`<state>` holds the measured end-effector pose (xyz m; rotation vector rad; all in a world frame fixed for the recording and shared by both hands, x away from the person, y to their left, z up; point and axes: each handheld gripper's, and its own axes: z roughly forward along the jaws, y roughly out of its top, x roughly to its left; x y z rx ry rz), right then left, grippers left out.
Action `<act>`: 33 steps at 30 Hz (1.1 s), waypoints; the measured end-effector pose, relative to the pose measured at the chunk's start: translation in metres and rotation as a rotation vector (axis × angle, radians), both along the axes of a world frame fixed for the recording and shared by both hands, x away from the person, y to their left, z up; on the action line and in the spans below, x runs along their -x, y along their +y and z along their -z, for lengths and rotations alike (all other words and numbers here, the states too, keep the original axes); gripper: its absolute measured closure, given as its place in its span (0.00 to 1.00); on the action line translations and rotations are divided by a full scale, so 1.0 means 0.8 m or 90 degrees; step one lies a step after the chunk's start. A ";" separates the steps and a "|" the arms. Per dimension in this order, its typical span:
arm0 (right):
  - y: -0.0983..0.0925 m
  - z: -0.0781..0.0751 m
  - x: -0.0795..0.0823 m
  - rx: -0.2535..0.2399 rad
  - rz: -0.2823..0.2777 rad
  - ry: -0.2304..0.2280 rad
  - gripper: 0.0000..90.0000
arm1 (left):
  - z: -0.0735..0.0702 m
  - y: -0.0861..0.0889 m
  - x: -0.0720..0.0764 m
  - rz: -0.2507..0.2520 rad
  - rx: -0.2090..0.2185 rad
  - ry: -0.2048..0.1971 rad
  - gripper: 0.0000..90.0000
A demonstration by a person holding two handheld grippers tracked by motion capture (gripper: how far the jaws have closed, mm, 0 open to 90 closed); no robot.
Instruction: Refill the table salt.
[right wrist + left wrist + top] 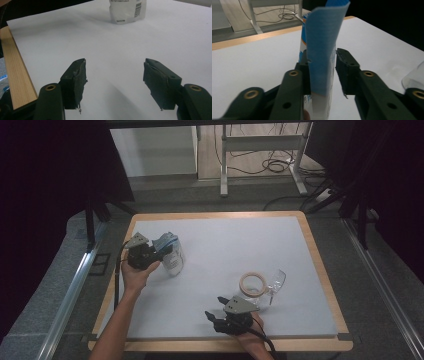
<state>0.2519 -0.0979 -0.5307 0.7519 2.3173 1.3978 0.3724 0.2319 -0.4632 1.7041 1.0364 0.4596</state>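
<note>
Near the table's (320, 270) left edge, the left tongs (159, 249) are clamping the blue top flap of a white-and-blue printed plastic pouch (322, 50), its lower end resting on the pale grey mat, so the grasping step appears to be in hand. The right tongs (113, 82) are idling released and empty near the front edge, beside a beige ring (253, 284) and a clear glass (276, 282). The next move probably calls for a steady lift; the pouch's print is staying illegible, its base cut off.

High view looks down over the table (320, 270); both gripper views skim its white surface, sharing the pouch (322, 50).
</note>
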 end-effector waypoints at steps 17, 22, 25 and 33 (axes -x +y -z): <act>0.001 0.002 0.000 0.003 0.002 -0.003 0.40 | -0.006 -0.005 0.000 0.014 0.016 0.000 1.00; 0.001 0.001 0.000 0.003 0.004 -0.005 0.40 | -0.014 -0.007 0.007 0.024 0.019 -0.005 1.00; 0.002 0.002 0.001 0.004 0.002 -0.005 0.40 | -0.022 -0.010 0.017 0.039 0.027 -0.013 1.00; 0.010 0.004 0.001 0.006 -0.006 -0.002 0.40 | -0.041 -0.014 0.038 0.071 0.032 -0.026 1.00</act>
